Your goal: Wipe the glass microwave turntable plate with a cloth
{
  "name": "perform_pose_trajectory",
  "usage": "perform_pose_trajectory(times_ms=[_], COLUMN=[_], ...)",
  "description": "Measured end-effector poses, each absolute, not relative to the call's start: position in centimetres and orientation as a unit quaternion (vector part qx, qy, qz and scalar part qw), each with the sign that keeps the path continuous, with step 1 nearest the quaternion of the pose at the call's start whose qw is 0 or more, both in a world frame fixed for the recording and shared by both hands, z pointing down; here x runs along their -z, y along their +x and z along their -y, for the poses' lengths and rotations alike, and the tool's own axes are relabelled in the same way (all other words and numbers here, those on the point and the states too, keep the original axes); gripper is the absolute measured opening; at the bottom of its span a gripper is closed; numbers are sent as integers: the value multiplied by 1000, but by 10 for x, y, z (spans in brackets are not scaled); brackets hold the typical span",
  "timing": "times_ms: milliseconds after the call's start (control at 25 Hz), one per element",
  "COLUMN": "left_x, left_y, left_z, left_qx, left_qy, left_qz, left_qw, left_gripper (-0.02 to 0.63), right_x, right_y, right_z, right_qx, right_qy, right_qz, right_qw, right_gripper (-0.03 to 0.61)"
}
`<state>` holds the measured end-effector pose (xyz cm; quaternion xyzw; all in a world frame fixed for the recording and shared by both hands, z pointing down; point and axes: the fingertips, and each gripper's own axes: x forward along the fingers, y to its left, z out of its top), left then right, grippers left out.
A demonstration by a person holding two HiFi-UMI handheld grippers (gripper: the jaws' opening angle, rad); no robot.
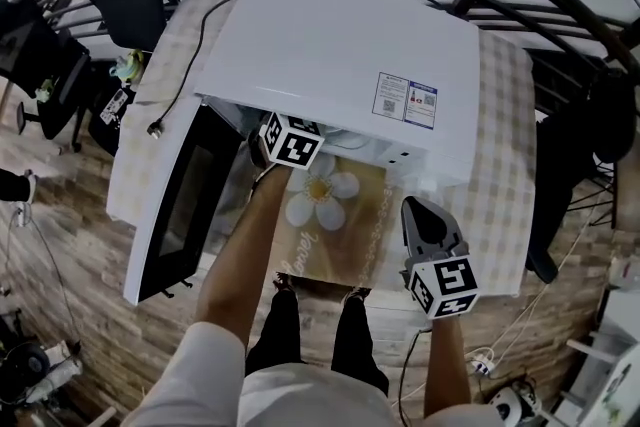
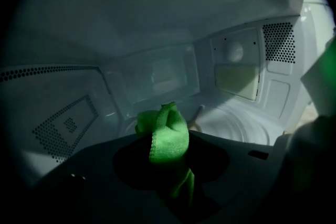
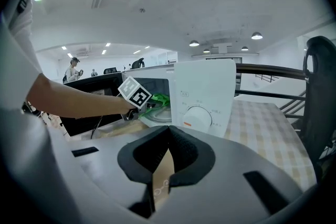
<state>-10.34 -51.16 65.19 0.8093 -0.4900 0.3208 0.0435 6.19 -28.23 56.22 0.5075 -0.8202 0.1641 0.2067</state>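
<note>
The left gripper (image 2: pixel 169 162) is clamped on the green cloth (image 2: pixel 169 131), inside the microwave (image 2: pixel 79 34). The glass turntable plate (image 2: pixel 239 122) lies just ahead of and below its tips, slightly rightward. The right gripper (image 3: pixel 168 136), closed and empty, hangs outside, farther off.

Cloth (image 2: pixel 168 136) inside microwave (image 1: pixel 340 45), seemingly above turntable plate (image 2: pixel 236 123) (door (image 1: pixel 175 205) left)
</note>
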Motion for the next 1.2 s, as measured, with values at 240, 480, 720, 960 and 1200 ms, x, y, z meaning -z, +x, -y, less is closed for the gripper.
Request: perform_pose_trajectory(times_ms=[240, 480, 720, 960, 1200], left_x=[-651, -648, -615, -546, -472], left_y=[-53, -4, -23, -76, -122], left_z=[477, 424, 387, 352, 326], left_qx=[-314, -323, -305, -266, -214], left_qy=[843, 877, 881, 882, 878], left_qz=[435, 356, 356, 384, 423], left_qw=[27, 21, 61, 64, 61], left_gripper=[137, 135, 135, 137, 137], right_x=[-555, -526, -468, -400, -353], right_y=[68, 69, 73, 67, 47], right_z=[282, 274, 274, 278, 281], right_qx=[-159, -139, -92, -41, 0], right_qy=[514, 510, 513, 526, 522], right_qz=[819, 824, 827, 829, 836], right_qw=[198, 202, 210, 187, 170], right_gripper=[15, 15, 15, 15, 15])
